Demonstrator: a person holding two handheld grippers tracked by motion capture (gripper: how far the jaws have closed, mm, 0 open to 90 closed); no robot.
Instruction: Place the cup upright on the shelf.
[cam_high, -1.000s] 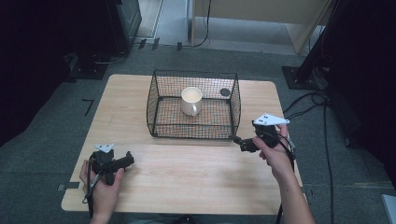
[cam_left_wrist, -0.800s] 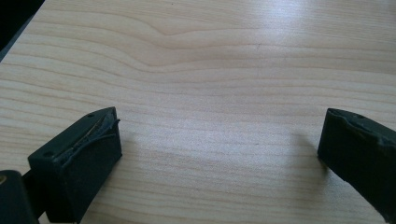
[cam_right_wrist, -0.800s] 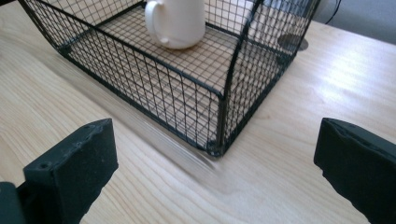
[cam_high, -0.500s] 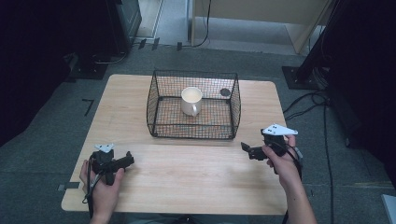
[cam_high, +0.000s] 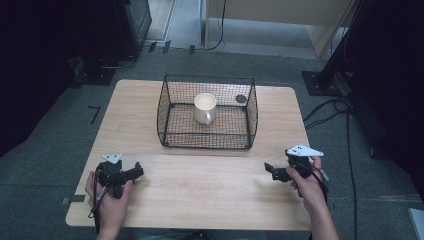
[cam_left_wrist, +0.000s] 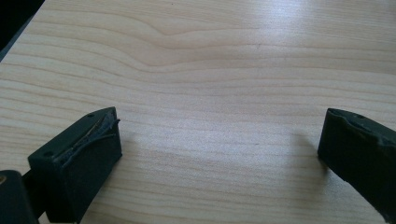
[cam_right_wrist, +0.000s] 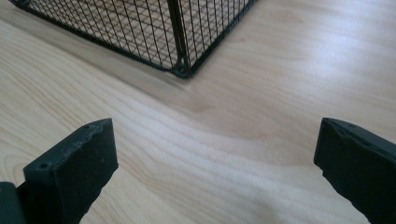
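- Near the table's (cam_high: 200, 185) front corners, the left gripper (cam_high: 131, 173) and right gripper (cam_high: 270, 171) both gape wide, holding nothing above bare wood.
- The white mug (cam_high: 205, 108) stands upright inside the black wire basket (cam_high: 207, 142), well apart from both.
- Grey carpet surrounds the table.

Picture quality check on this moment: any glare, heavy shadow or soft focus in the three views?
High view: the table is evenly lit, the floor to left and right falls into near black, and the mug inside the wire basket looks slightly soft. Left gripper view: pale sheen on the wood at upper right, with the near jaws a little blurred. Right gripper view: a glare patch at upper right, basket mesh sharp.
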